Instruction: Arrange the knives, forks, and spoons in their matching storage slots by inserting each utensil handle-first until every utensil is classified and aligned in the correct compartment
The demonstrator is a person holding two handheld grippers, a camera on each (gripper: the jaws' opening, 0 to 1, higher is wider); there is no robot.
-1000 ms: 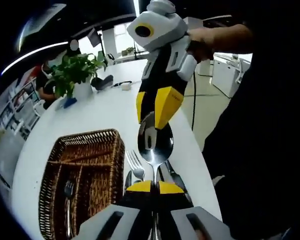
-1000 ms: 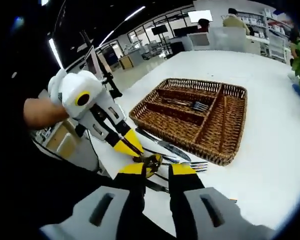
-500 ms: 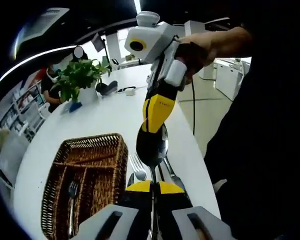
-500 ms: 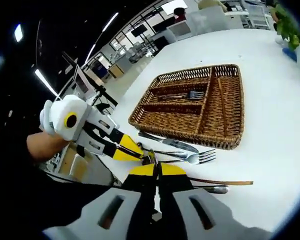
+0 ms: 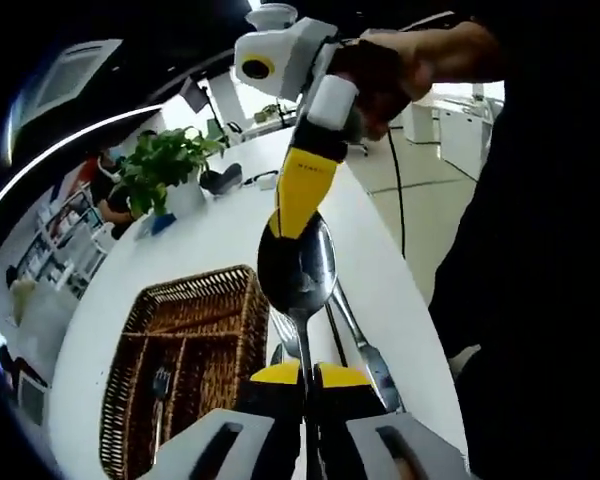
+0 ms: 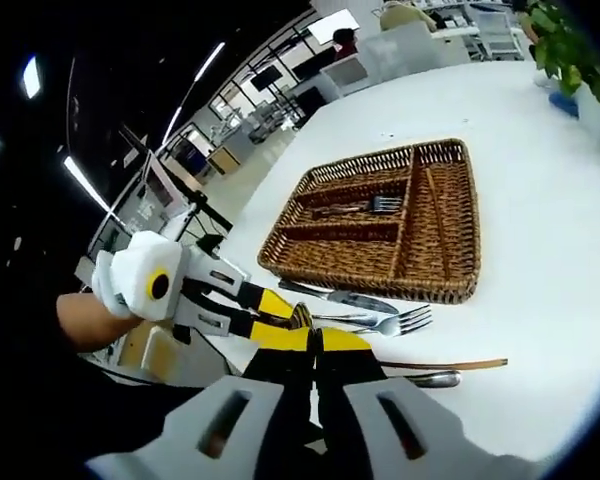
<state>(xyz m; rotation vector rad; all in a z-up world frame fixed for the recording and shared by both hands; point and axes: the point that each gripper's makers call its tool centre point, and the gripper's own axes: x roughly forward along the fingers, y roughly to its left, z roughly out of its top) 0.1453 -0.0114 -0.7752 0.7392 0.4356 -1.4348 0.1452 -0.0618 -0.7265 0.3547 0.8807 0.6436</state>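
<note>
A shiny, mirror-smooth metal spoon (image 5: 302,268). A rough woven wicker basket (image 6: 435,255), brown and matt. A polished metal fork (image 6: 385,321) lies on a smooth, white, faintly glossy tabletop (image 6: 550,230). Each tool (image 5: 302,375) has glossy yellow and grey plastic.

No legible text, labels, brand marks, numbers or signs are present in the left gripper view or the right gripper view. A small dark marking sits on the yellow jaw of the right hand-held gripper (image 5: 292,222) in the left gripper view; it is too small and blurred to read. Background screens and wall panels in both views carry no readable characters.
</note>
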